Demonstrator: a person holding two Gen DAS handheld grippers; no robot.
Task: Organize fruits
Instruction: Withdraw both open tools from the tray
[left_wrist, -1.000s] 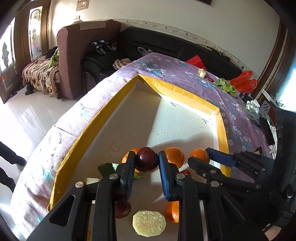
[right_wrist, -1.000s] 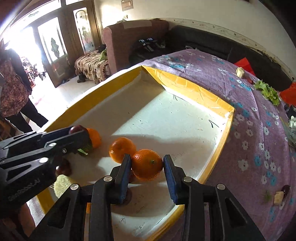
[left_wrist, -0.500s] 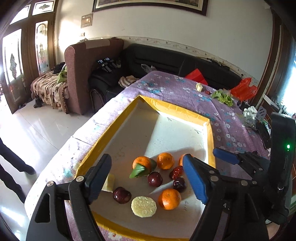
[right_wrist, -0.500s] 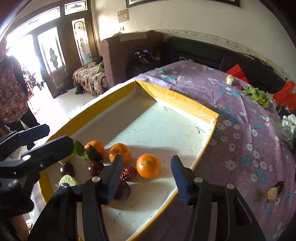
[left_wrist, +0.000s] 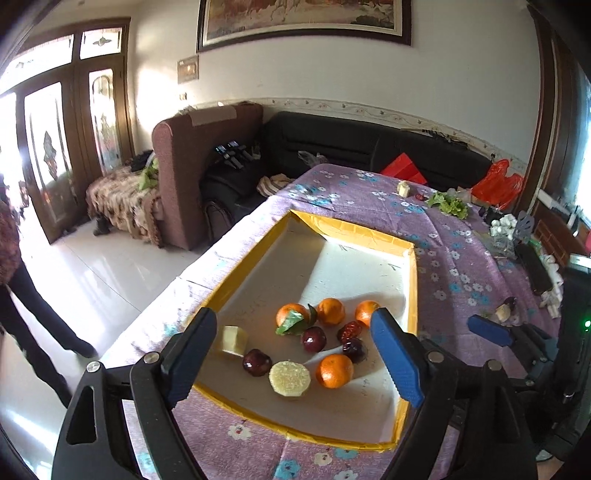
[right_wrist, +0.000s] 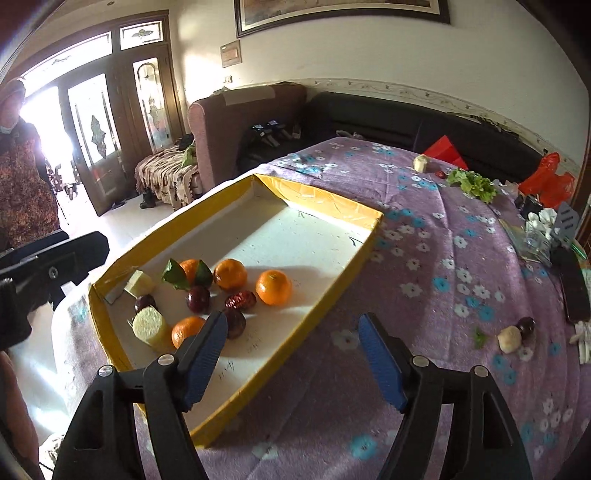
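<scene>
A white tray with a yellow rim (left_wrist: 413, 288) (right_wrist: 332, 203) lies on the purple flowered cloth. In its near end sit several oranges (left_wrist: 334, 370) (right_wrist: 273, 287), one of them leafy, dark plums (left_wrist: 314, 339) (right_wrist: 198, 299), a red date (left_wrist: 349, 330) and pale fruit pieces (left_wrist: 289, 377) (right_wrist: 149, 326). My left gripper (left_wrist: 293, 319) hovers above and behind the fruit, its jaws opening and holding nothing. My right gripper (right_wrist: 292, 321) hangs over the tray's right rim, jaws also opening and empty. A blue pad of the right gripper (left_wrist: 487, 332) also shows in the left wrist view.
A loose plum (right_wrist: 525, 325) and a pale piece (right_wrist: 509, 338) lie on the cloth at the right. Lettuce (right_wrist: 472, 182), a red bag and small clutter sit at the far right. Sofas stand behind the table. A person stands at the left edge.
The left gripper let go of a dark plum and the right let go of an orange. Both opened wide and drew back and up from the tray.
</scene>
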